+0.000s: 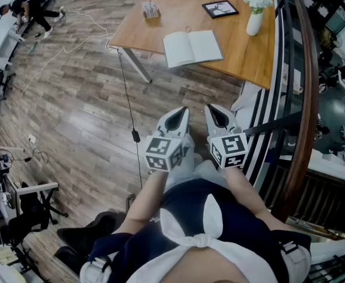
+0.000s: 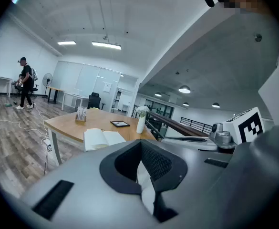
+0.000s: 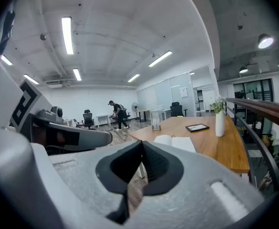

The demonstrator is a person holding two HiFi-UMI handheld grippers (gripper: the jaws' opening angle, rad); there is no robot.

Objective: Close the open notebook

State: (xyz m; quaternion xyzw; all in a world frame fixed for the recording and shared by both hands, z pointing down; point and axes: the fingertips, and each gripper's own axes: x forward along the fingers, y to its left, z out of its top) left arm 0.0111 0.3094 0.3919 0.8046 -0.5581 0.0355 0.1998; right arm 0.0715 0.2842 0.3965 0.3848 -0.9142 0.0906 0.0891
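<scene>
No readable text, label or number — only coded square markers [image 1: 162,154] on the gripper cubes [image 1: 228,150]

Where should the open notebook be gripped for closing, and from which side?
Probably the outer edge of one page, approached from the table's near side: the notebook lies open flat by that edge, so the page can swing over the spine.

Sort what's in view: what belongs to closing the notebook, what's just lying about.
For the job: open notebook, left hand-held gripper, right hand-held gripper.
Lying about: flower vase, framed picture, small holder.
</scene>
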